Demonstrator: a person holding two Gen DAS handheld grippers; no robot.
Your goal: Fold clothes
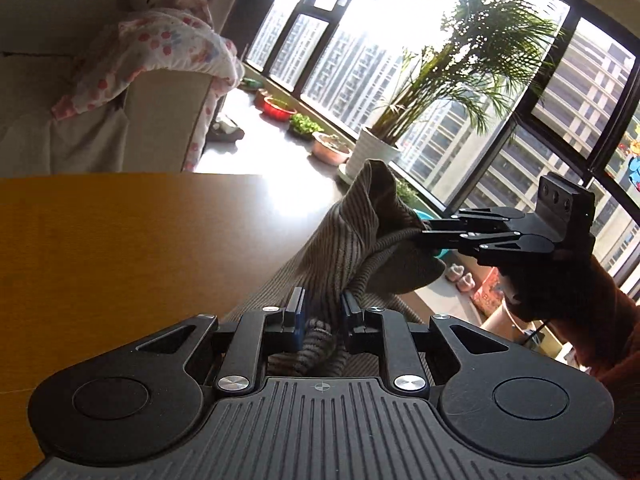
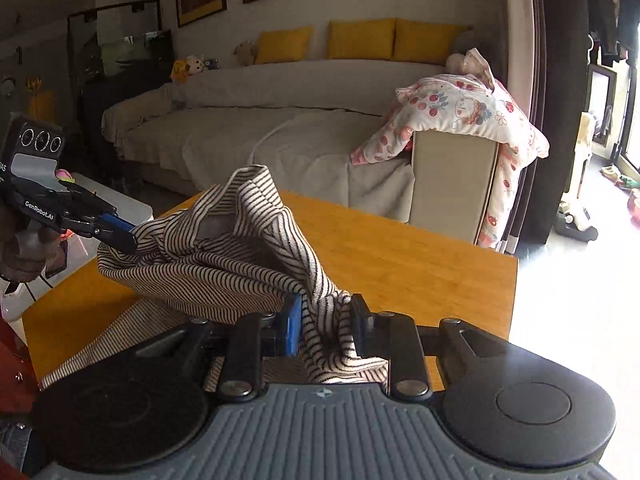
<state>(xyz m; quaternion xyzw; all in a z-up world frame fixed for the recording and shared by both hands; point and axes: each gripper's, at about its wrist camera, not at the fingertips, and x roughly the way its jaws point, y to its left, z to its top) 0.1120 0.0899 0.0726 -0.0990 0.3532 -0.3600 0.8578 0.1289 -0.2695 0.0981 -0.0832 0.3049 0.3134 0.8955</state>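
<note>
Plainly, the striped garment (image 2: 224, 256) was a soft ribbed knit, cream with thin dark lines, bunched into loose folds and peaks and held up above the wooden table (image 2: 400, 256). In the right wrist view the right gripper (image 2: 326, 322) had its two fingers, one faced with a blue pad, pressed in on a hanging fold of the cloth at 6 o'clock of the frame. At 9 o'clock the left gripper (image 2: 120, 236) pinched another edge of the same garment, its black linkage and blue tip buried in the stripes. The rest of the fabric trailed down onto the tabletop toward 7 o'clock.

In the left wrist view the left gripper (image 1: 322, 312) held a wad of the knit between its narrow fingers, and the right gripper (image 1: 426, 236) came in from 3 o'clock, clamped on a rolled hem; a hand (image 1: 560, 284) in a dark sleeve held it. The cloth stood in a pointed crest between the two tools.

The table was smooth, honey-coloured board with a straight far edge and a square corner at 3 o'clock in the right wrist view; its surface beyond the garment lay bare. Past that edge stood a beige sofa (image 2: 280, 128) with a printed quilt (image 2: 472, 116) draped over its arm. Beyond the table in the left wrist view were tall windows and a potted palm (image 1: 452, 80).
</note>
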